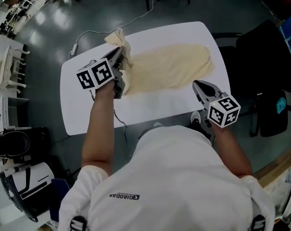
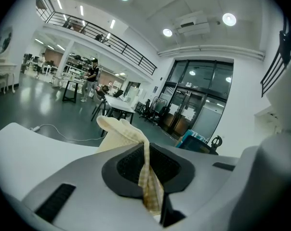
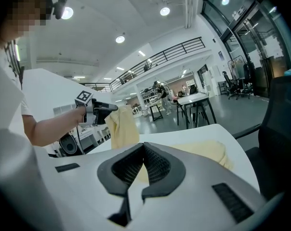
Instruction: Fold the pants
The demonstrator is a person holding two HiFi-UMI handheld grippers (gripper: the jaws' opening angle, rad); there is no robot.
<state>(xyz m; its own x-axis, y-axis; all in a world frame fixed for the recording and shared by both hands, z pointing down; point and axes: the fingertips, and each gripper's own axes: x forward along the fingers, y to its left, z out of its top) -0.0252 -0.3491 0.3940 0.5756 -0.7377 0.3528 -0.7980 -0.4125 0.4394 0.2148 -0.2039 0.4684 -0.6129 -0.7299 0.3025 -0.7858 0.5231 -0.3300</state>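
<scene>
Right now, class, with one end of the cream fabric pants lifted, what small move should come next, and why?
Probably carry the left gripper rightward over the cream fabric pants to lay the pinched, raised end on the flat end; the rest lies spread on the white table.

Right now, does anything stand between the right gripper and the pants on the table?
Nothing visible does. Only bare white table lies between the right gripper, its jaws together, and the near edge of the pants. The left gripper holds the other end lifted, away from that path.
</scene>
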